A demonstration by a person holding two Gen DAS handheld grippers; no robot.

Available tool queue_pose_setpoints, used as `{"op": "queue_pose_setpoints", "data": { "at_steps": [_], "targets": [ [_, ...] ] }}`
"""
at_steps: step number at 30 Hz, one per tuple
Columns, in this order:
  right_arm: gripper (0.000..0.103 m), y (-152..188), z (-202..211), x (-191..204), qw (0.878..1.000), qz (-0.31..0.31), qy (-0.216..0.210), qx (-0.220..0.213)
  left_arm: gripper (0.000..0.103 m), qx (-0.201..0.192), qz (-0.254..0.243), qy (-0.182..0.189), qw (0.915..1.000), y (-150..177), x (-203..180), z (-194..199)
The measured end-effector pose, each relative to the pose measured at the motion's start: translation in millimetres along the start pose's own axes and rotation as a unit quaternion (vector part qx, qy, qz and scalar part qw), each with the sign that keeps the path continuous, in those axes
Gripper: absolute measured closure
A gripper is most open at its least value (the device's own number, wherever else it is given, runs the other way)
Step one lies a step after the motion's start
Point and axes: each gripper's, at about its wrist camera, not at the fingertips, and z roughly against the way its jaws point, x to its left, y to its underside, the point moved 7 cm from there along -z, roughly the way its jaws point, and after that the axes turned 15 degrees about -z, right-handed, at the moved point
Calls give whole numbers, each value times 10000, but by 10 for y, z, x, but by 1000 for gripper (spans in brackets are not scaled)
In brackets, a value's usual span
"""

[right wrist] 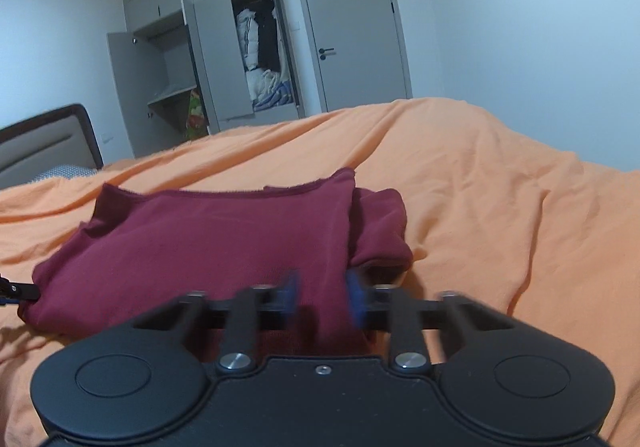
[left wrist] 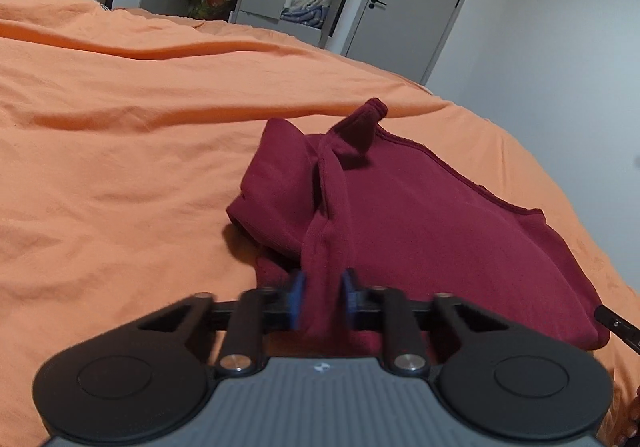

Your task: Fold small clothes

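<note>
L gripper (left wrist: pixel 323 297): jaws narrowed, a bunched ridge of the maroon garment (left wrist: pixel 420 223) is pinched btw the blue pads (left wrist: pixel 298 297). R gripper (right wrist: pixel 323 297): jaws likewise drawn in, the garment's near edge is clamped btw its blue pads (right wrist: pixel 356 301), blurred. The garment (right wrist: pixel 208 243) is seen partly folded, one flat layer laid over a rumpled bundle at the side, a small flap raised at the far corner in the L view. It is carried by the bed w/ orange cover (left wrist: pixel 120 167), wrinkled. Beyond the bed, an open wardrobe (right wrist: pixel 256 59) w/ hung clothes & a closed grey door (right wrist: pixel 352 31) are seen
</note>
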Motion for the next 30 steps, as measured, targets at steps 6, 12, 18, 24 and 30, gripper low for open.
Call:
{"op": "queue_pose_setpoints", "data": {
  "at_steps": [6, 12, 18, 24, 30],
  "targets": [
    [100, -134, 104, -29, 9992, 75, 192, -357, 97, -215, 197, -291, 9992, -88, 1, 132],
    [101, -23, 25, -116, 9992, 4, 371, -149, 97, 49, 618, -235, 9978, 37, 112, 52],
    [45, -17, 27, -171, 9994, -174, 296, -87, 77, -105, 534, -264, 9982, 17, 107, 132],
    [9, -114, 74, -19, 9986, 285, 217, -395, 41, -414, -30, -580, 9975, -194, 15, 252],
    [1, -304, -145, 243, 9978, 383, -462, -280, 21, -719, -477, -33, 9963, -580, -279, 99]
  ]
}}
